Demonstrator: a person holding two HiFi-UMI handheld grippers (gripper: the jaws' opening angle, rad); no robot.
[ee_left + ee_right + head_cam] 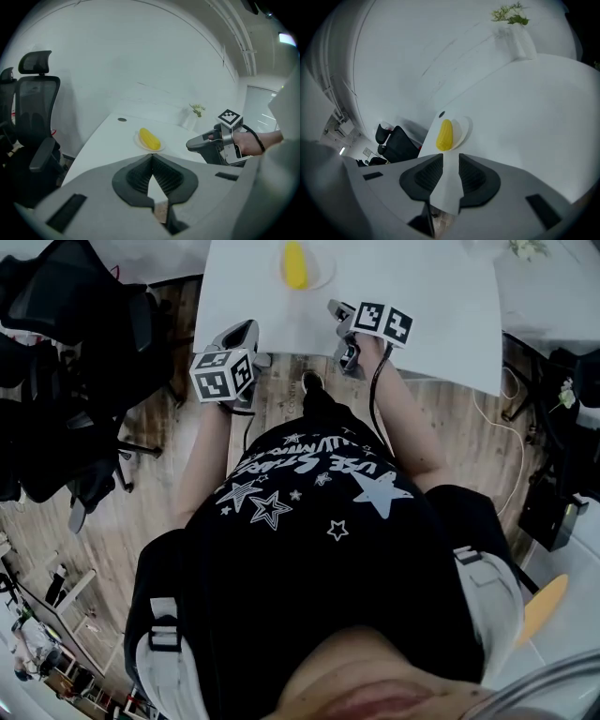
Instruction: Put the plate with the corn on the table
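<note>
A yellow corn cob (293, 265) lies on a small pale plate (321, 276), which rests on the white table (422, 296) near its front edge. Both grippers hang short of the table edge, apart from the plate. My left gripper (251, 329) is at the left over the wooden floor; in the left gripper view its jaws (151, 157) meet at the tips with nothing held, and the corn (150, 138) lies ahead. My right gripper (339, 311) is just below the plate; in the right gripper view its jaws (451, 161) stand apart and empty, the corn (444, 135) beyond them.
Black office chairs (56, 381) crowd the floor to the left of the table. A small vase of green sprigs (513, 28) stands at the table's far side. A dark round grommet (122, 119) sits in the tabletop beyond the plate. Cables trail on the floor at right.
</note>
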